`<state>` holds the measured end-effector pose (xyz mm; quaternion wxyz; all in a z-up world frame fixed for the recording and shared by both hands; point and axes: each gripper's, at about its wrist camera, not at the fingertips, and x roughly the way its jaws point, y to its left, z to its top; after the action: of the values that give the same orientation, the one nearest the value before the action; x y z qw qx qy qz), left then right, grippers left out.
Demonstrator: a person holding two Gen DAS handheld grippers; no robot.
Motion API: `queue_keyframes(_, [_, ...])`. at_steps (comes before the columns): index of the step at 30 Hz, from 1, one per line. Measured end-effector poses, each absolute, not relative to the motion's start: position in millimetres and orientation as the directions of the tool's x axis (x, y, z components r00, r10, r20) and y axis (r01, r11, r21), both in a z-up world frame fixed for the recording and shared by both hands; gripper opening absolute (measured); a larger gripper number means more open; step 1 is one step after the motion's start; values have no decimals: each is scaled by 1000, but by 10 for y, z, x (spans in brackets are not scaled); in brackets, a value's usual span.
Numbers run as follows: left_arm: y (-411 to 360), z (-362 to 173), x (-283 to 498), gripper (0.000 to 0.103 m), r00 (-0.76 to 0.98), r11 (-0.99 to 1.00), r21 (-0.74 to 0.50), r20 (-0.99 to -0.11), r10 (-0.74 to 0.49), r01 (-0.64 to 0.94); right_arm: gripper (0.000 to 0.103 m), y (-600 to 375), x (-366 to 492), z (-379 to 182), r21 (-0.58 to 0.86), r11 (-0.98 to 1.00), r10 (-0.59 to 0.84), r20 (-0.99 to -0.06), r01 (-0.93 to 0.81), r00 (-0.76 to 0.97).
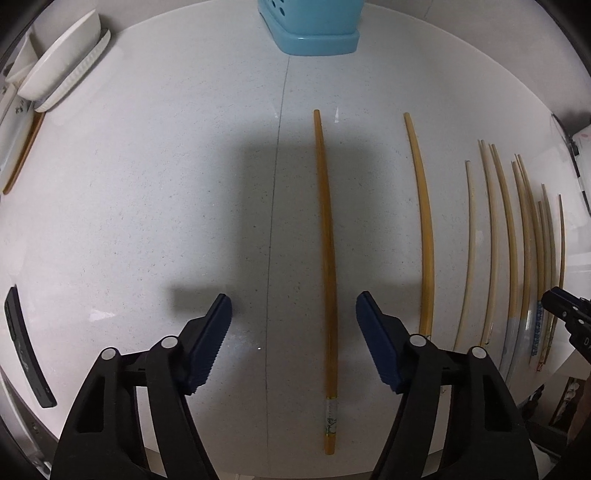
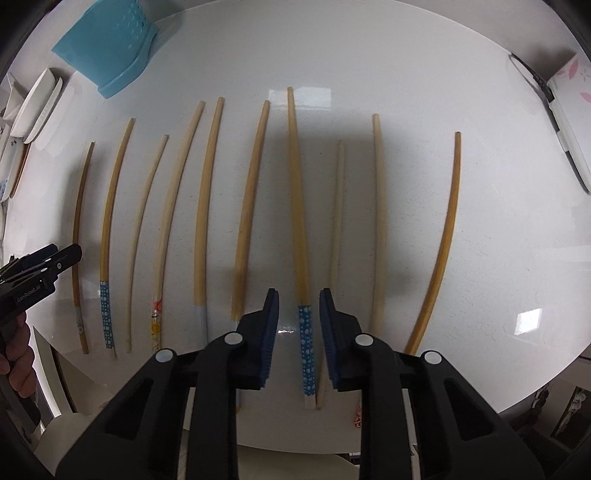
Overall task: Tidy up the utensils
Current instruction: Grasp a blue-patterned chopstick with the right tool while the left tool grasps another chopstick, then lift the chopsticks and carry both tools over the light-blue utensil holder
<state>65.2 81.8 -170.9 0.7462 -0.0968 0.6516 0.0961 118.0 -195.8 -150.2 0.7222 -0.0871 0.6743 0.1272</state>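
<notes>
Several wooden chopsticks lie side by side on the white table. In the left wrist view my left gripper is open, its jaws on either side of a dark amber chopstick, above the table. In the right wrist view my right gripper is partly open around the handle of a chopstick with a blue dotted end; the pads do not touch it. A second blue-dotted chopstick lies to the left. The left gripper also shows at the left edge.
A light blue utensil holder stands at the back, also in the right wrist view. White dishes are stacked at the far left. A dark flat device lies near the left edge. A white box sits at the right.
</notes>
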Motion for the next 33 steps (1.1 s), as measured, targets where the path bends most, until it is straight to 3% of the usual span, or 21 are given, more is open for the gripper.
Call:
queue_keyframes(7, [682, -1661, 768, 46, 82, 967, -3, -996, 19, -256, 16, -1936, 1213, -1582, 33, 952, 46, -998, -303, 38])
queue_keyframes(15, [507, -1729, 800, 7, 39, 962, -33, -999, -24, -271, 14, -1756, 1301, -1589, 18, 950, 28, -999, -313, 26])
queue_keyframes(22, [462, -1694, 615, 6, 44, 959, -60, -998, -50, -275, 7, -1687, 1244, -1621, 4, 948, 10, -1000, -317, 17])
queue_keyframes(33, [508, -1443, 477, 6, 106, 960, -86, -993, -59, -265, 7, -1563, 1200, -1395, 65, 954, 82, -996, -291, 45])
